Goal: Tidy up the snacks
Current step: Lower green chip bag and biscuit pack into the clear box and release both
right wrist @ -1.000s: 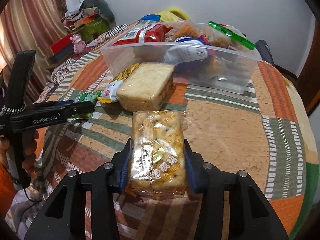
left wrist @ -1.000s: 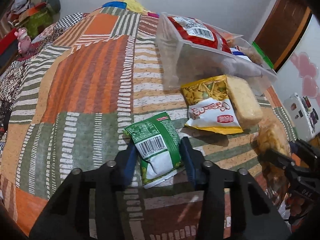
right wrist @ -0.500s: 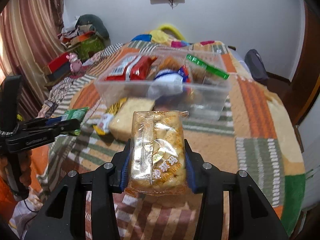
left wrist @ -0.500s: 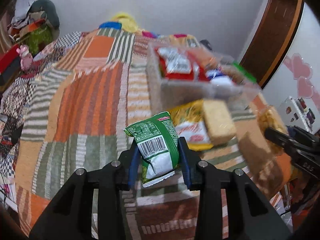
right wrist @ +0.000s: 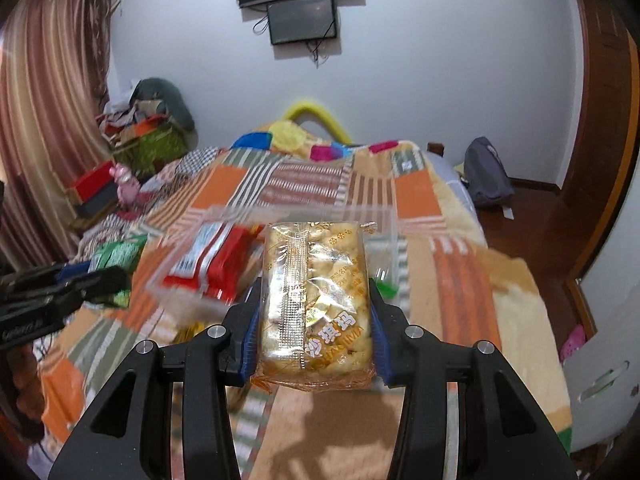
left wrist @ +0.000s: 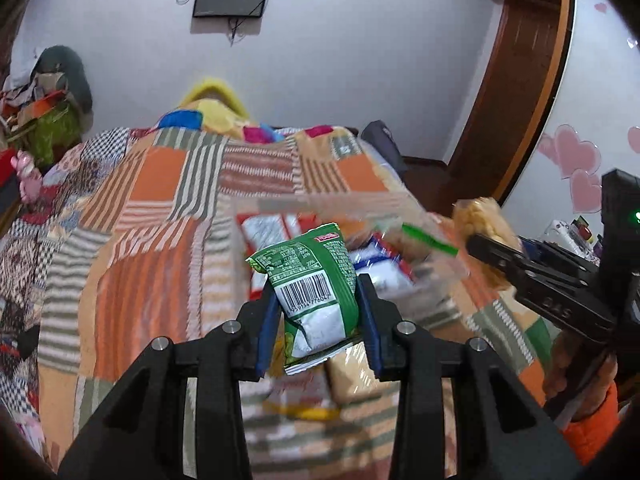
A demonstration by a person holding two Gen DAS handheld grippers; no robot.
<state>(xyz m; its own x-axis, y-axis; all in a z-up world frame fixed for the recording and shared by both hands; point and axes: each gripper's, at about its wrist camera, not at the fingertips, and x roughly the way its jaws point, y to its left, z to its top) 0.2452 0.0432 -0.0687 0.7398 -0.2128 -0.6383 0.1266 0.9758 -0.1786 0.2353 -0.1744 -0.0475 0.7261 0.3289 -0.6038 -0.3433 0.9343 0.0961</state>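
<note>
My left gripper (left wrist: 318,312) is shut on a green snack packet (left wrist: 316,296) with a barcode and holds it in the air, in front of the clear plastic box (left wrist: 280,204) of snacks. My right gripper (right wrist: 314,312) is shut on a clear-wrapped golden pastry pack (right wrist: 316,296), also lifted near the box (right wrist: 224,216). The right gripper with its pack (left wrist: 484,236) shows at the right of the left wrist view. The left gripper with the green packet (right wrist: 116,256) shows at the left of the right wrist view. A red packet (right wrist: 212,260) lies in the box.
The box sits on a bed with a patchwork orange and green striped blanket (left wrist: 152,200). A yellow snack bag and a cake block (left wrist: 352,376) lie on the blanket below the left gripper. A wooden door (left wrist: 516,92) is at the right. Clutter (right wrist: 148,128) is piled at the far left.
Both grippers have risen from the blanket with their packs and moved toward the box. The view now blurs with motion.
</note>
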